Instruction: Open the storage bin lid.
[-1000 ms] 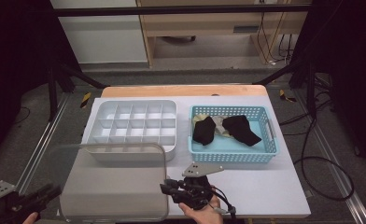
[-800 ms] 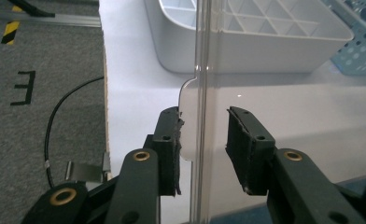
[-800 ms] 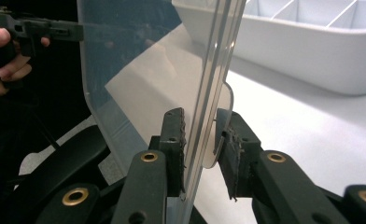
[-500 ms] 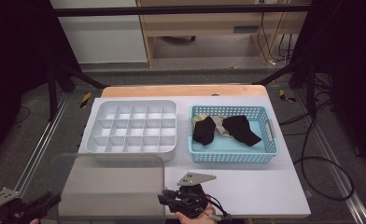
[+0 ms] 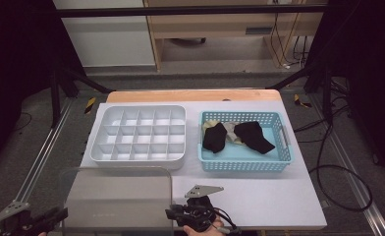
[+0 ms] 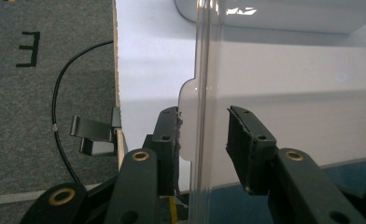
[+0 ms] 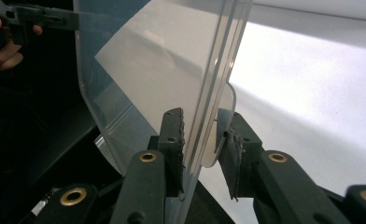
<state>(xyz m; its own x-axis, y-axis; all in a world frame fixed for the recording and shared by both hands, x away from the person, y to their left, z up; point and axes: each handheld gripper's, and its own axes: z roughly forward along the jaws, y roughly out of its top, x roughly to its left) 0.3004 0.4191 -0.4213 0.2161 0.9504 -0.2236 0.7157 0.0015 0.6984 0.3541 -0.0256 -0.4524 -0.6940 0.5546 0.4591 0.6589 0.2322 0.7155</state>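
Note:
A clear plastic lid (image 5: 117, 196) hangs level over the table's near left part, in front of a white divided tray (image 5: 136, 163). My left gripper (image 5: 63, 214) is shut on the lid's left end; in the left gripper view its jaws (image 6: 203, 140) stand either side of the lid's rim (image 6: 207, 70) and tab. My right gripper (image 5: 173, 214) is shut on the lid's right end, and the right gripper view shows its jaws (image 7: 202, 140) pinching the edge of the lid (image 7: 162, 60). A blue basket (image 5: 244, 164) holds two black socks (image 5: 215, 137) (image 5: 253, 135).
The table's white top (image 5: 279, 196) has bare room in front of the basket. A wooden strip (image 5: 190, 96) runs along the far edge. Cables lie on the grey floor at right (image 5: 343, 182). The table's left edge (image 6: 116, 70) drops to carpet.
The lid and both grippers have come down and back toward the near edge; the lid no longer overlaps the tray's front.

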